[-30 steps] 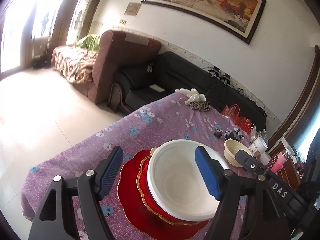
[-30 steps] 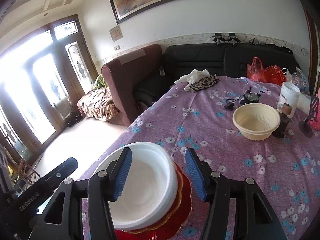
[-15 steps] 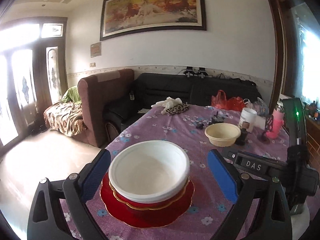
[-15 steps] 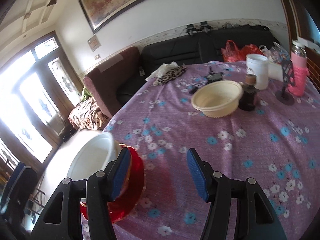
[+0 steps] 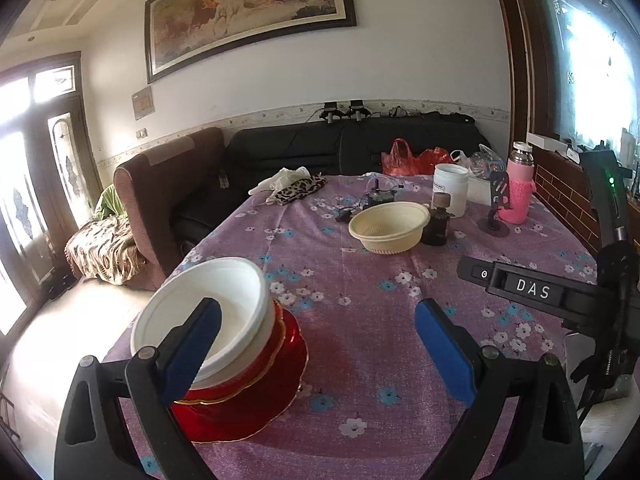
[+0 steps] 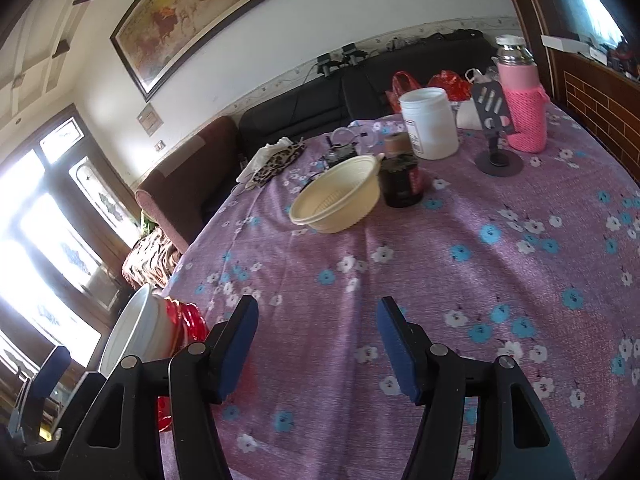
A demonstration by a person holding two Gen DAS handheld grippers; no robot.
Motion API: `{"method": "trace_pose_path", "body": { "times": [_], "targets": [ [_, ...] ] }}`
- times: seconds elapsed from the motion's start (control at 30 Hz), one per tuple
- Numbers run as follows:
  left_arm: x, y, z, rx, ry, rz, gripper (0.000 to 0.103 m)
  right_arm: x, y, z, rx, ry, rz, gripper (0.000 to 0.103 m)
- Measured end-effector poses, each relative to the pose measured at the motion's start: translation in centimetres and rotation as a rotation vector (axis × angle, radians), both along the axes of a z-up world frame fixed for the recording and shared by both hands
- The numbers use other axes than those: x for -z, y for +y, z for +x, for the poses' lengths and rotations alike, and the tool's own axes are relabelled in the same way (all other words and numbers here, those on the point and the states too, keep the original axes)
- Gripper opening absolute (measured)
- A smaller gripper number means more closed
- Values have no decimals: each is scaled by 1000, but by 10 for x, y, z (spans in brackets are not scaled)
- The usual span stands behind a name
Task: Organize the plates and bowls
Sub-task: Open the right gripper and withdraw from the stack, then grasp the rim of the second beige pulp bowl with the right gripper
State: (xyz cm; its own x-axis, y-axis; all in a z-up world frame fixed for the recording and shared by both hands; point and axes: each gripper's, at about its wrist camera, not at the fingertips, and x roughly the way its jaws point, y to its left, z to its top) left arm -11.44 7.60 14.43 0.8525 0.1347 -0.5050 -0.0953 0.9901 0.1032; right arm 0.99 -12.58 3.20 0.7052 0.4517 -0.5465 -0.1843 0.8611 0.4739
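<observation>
A white bowl (image 5: 208, 300) sits on a stack of red plates (image 5: 256, 392) at the near left of the purple flowered table (image 5: 360, 288). A cream bowl (image 5: 386, 226) stands farther back, right of centre. My left gripper (image 5: 320, 352) is open and empty, its left finger in front of the white bowl. My right gripper (image 6: 316, 348) is open and empty above the tablecloth (image 6: 460, 280); the white bowl (image 6: 136, 332) and red plates (image 6: 188, 320) lie to its left, and the cream bowl (image 6: 336, 200) is ahead.
Beside the cream bowl stand a dark jar (image 6: 400, 176), a white tub (image 6: 428, 124), a phone stand (image 6: 494, 124) and a pink bottle (image 6: 522, 108). Cloths (image 5: 292, 188) and cables lie at the far end. Sofas (image 5: 320, 152) stand behind the table.
Both grippers swung right, away from the stack. The white bowl and red plates moved from centre to the left of each view. The cream bowl came nearer in the right wrist view.
</observation>
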Motion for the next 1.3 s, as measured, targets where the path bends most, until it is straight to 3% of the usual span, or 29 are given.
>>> {"method": "trace_pose_path", "body": {
  "times": [0.53, 0.9, 1.07, 1.2, 1.3],
  "targets": [
    [33, -33, 55, 96, 120, -46, 97, 24, -40, 24, 72, 61, 3, 66],
    [88, -17, 115, 147, 288, -253, 97, 21, -38, 53, 115, 79, -24, 66],
    [96, -6, 118, 163, 268, -301, 97, 15, -33, 81, 112, 81, -27, 66],
    [97, -8, 112, 191, 216, -286, 97, 16, -30, 123, 90, 129, 50, 66],
    [98, -5, 113, 198, 230, -311, 97, 23, -26, 156, 75, 182, 95, 66]
  ]
}}
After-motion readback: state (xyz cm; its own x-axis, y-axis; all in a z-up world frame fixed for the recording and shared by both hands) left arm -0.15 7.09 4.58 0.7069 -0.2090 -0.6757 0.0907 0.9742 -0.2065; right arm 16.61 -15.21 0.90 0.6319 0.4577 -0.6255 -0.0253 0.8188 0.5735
